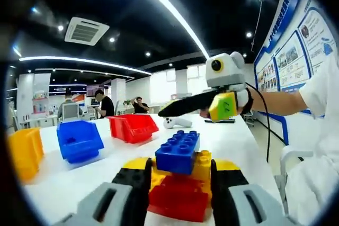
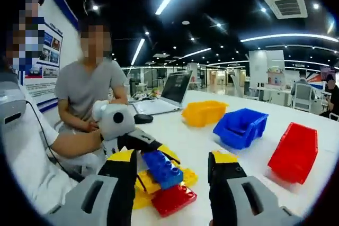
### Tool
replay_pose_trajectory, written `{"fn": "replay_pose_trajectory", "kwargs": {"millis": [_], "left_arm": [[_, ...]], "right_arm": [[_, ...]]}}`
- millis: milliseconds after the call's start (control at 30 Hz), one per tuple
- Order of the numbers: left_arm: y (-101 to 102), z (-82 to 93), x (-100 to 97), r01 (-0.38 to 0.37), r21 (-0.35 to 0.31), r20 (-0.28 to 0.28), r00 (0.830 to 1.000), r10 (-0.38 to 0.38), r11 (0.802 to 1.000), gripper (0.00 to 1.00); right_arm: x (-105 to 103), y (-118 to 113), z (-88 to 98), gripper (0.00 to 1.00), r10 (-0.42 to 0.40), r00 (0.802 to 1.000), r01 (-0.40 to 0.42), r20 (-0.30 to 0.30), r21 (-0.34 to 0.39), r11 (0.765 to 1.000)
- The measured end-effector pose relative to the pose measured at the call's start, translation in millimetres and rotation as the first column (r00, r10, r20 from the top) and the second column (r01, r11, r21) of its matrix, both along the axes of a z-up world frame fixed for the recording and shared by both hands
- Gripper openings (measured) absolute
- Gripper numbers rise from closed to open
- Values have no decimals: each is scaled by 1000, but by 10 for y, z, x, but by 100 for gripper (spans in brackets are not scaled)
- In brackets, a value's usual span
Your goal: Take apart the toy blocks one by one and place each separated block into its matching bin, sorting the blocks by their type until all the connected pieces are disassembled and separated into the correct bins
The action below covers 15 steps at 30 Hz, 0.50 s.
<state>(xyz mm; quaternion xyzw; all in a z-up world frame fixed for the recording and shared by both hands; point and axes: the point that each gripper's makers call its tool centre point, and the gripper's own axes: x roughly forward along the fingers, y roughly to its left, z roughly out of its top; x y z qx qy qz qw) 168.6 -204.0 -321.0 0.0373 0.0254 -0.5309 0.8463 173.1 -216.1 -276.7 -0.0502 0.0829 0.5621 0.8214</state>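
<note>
- The block stack point(image 1: 179, 181) sits on the white table point(image 1: 69, 183) between your left gripper's point(image 1: 179, 183) jaws, which press against its yellow layer on both sides. You appear to be bracing the base so the top piece can be pulled off.
- The stack has 3 layers: a red block point(image 1: 177, 199) at the bottom, a yellow block point(image 1: 201, 165) in the middle and a blue block point(image 1: 178, 152) on top, sitting askew.
- In the right gripper view, your right gripper point(image 2: 172, 175) has its jaws apart with nothing held; the blue block point(image 2: 161, 169) lies between them, untouched on the right side, and whether the left jaw touches it I cannot tell.
- In the left gripper view, the right gripper point(image 1: 204, 105) hangs above and beyond the stack.
- 3 bins wait farther along the table: a yellow bin point(image 1: 24, 152), a blue bin point(image 1: 79, 140) and a red bin point(image 1: 132, 127), all tipped with their openings towards you, which should ease dropping blocks in.
- The blue block looks like the next piece to come off, bound for the blue bin.
</note>
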Motion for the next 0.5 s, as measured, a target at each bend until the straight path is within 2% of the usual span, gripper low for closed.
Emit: {"fn": "replay_pose_trajectory", "kwargs": {"millis": [200, 367, 500], "left_arm": [[-37, 4, -90, 4, -1, -1, 1000, -4, 1000, 46], [-61, 4, -154, 10, -2, -1, 1000, -10, 1000, 46], [-92, 6, -205, 10, -1, -1, 1000, -10, 1000, 46]], "right_arm": [[-120, 52, -236, 54, 50, 999, -50, 4, -32, 998], [-73, 85, -225, 51, 46, 999, -46, 0, -20, 999], [-47, 112, -219, 43, 40, 999, -40, 4, -24, 999]]}}
